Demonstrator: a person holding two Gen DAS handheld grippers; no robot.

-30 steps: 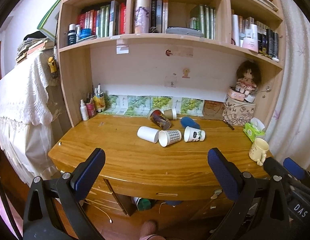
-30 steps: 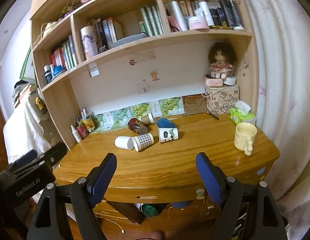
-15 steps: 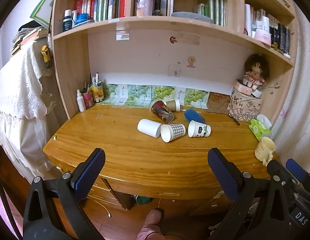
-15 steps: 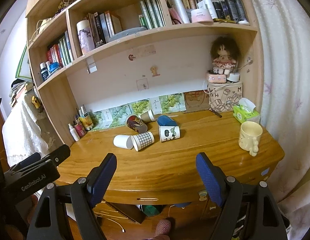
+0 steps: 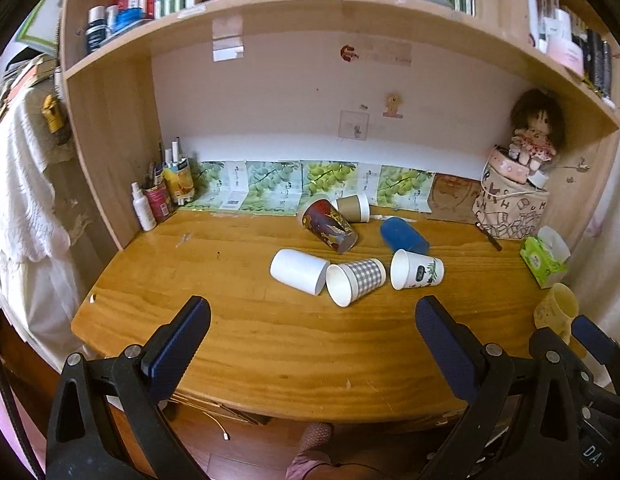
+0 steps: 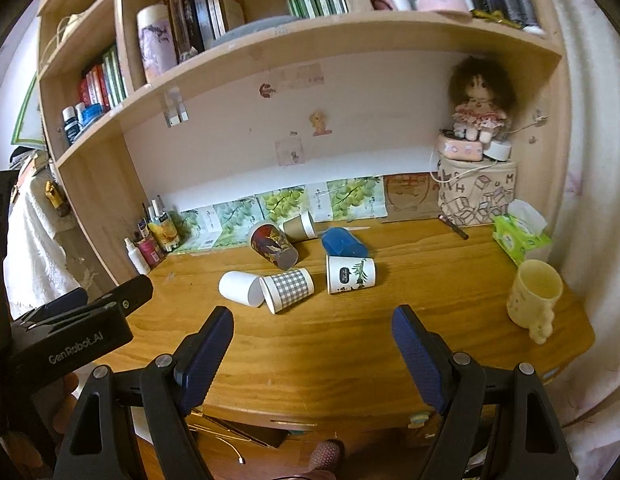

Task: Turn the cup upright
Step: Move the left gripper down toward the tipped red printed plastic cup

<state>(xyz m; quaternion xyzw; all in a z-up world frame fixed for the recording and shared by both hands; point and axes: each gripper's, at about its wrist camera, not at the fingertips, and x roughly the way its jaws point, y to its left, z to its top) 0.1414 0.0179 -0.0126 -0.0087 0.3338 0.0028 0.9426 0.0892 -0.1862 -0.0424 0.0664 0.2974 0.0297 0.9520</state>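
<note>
Cups lie toppled on a wooden desk (image 5: 237,344), left to right: a plain white cup (image 5: 297,271) touching a checked cup (image 5: 356,281), then a leaf-print cup (image 5: 416,270), with a dark printed cup (image 5: 328,226), brown cup (image 5: 353,208) and blue cup (image 5: 404,236) behind. Both the left gripper (image 5: 310,330) and right gripper (image 6: 312,338) hover near the front edge, jaws wide apart and empty, the cluster well ahead of them. A yellow mug (image 6: 534,294) stands upright at far right.

Black frames, blue fingers (image 5: 177,344) (silver screws).
</note>
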